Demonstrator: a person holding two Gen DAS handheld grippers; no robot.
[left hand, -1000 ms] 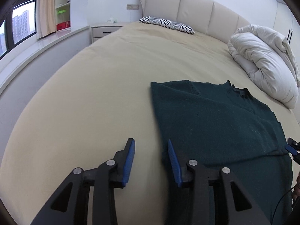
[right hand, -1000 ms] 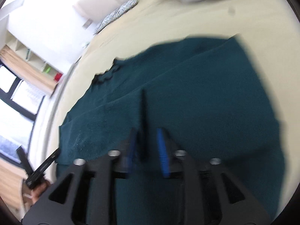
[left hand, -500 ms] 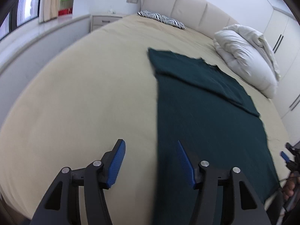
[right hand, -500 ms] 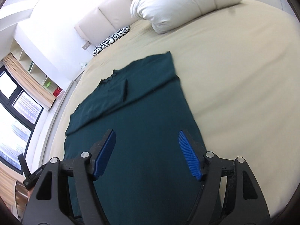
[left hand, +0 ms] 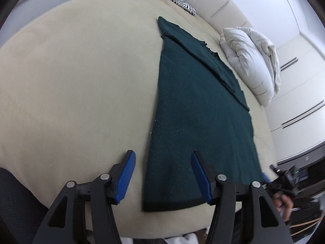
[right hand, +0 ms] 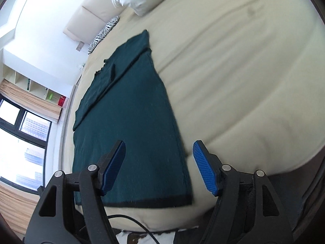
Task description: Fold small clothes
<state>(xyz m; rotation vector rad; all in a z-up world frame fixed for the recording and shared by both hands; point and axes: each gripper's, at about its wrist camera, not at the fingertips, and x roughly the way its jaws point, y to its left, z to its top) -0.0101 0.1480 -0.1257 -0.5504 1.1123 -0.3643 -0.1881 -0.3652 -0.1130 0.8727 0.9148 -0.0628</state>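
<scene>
A dark green knit sweater (left hand: 199, 101) lies flat on the beige bed (left hand: 71, 81), its sleeves folded across the chest and its black-edged hem toward me. My left gripper (left hand: 162, 154) hovers open over the hem's left corner, pads clear of the cloth. In the right wrist view, the sweater (right hand: 126, 111) runs away from my right gripper (right hand: 159, 144). That gripper hangs over the hem's right corner with its jaws closing slightly, still wide and pressing on nothing. A hand holding the right gripper (left hand: 284, 174) shows at the left wrist view's right edge.
A white duvet (left hand: 254, 61) is bundled at the bed's far right, with a zebra pillow (left hand: 178, 0) by the padded headboard. A wardrobe stands to the right. A window (right hand: 20, 132) and shelves lie to the left. A black cable (right hand: 130, 221) hangs below the near bed edge.
Both grippers have drawn back from the sweater's upper part to its hem at the near bed edge. Both pairs of jaws stand wider than a second ago.
</scene>
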